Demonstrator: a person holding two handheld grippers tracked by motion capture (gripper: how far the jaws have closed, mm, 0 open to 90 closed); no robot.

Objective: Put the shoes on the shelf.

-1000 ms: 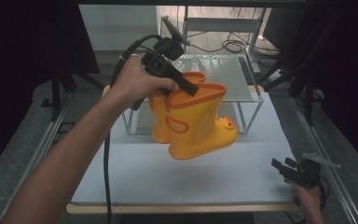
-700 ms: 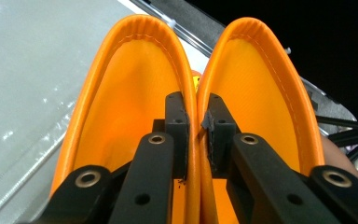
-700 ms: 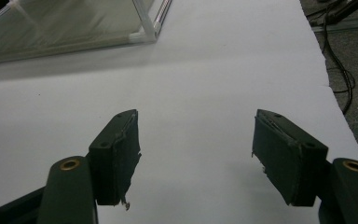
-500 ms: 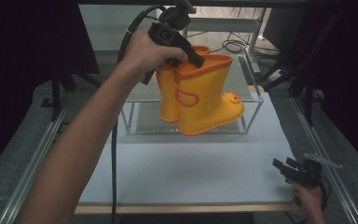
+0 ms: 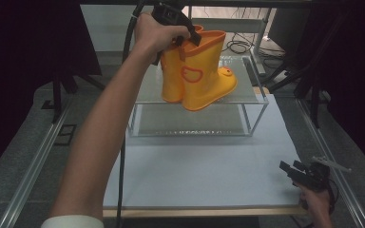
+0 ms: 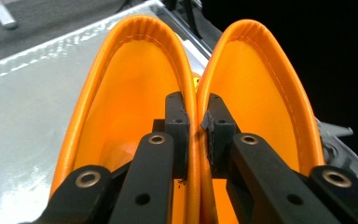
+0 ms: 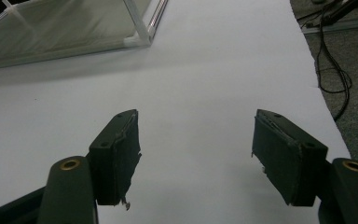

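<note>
Pair of yellow boots held above a glass shelf, pinched by their touching cuffs.

At left, the left gripper (image 5: pixel 196 39) is closed on the inner cuffs of the two boots (image 5: pixel 199 71), which hang over the shelf (image 5: pixel 247 90). One cuff could be lost from so narrow a pinch, or a sole caught on the shelf edge. At right, the right gripper (image 5: pixel 290 170) is held open and empty over the white surface (image 5: pixel 195 171).

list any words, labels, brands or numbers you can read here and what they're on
There is no readable text in these pictures.
The yellow boots bear only an orange-outlined patch and a small duck face at the toe, with no lettering.
The left gripper, the right gripper, the glass shelf and the white table carry no words or numbers.
</note>
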